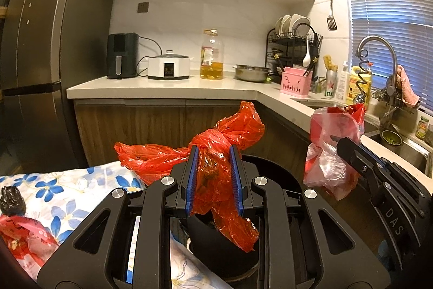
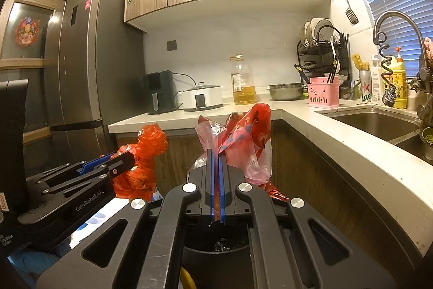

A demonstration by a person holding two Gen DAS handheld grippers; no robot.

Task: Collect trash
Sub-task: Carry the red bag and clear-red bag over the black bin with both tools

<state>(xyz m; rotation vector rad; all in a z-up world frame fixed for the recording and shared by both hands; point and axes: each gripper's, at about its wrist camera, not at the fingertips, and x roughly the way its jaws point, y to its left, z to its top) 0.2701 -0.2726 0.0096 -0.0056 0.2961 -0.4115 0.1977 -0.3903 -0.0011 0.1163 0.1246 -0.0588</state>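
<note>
Left wrist: left tool [image 1: 215, 151] grips red bag [image 1: 216, 132]; right tool [image 2: 215, 153] clamps pink bag [image 2: 243, 143].

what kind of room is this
A home kitchen, most likely. A worktop runs round a corner to a steel sink with a tall tap, a dish rack holds plates, and a large fridge stands at the left beside an air fryer.

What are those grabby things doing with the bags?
Someone is collecting trash in a kitchen with tongs in each hand. The left tongs are shut on a knotted orange bag. The right tongs are clamped on a pink and red bag. Both bags hang above a black bin below them.
</note>
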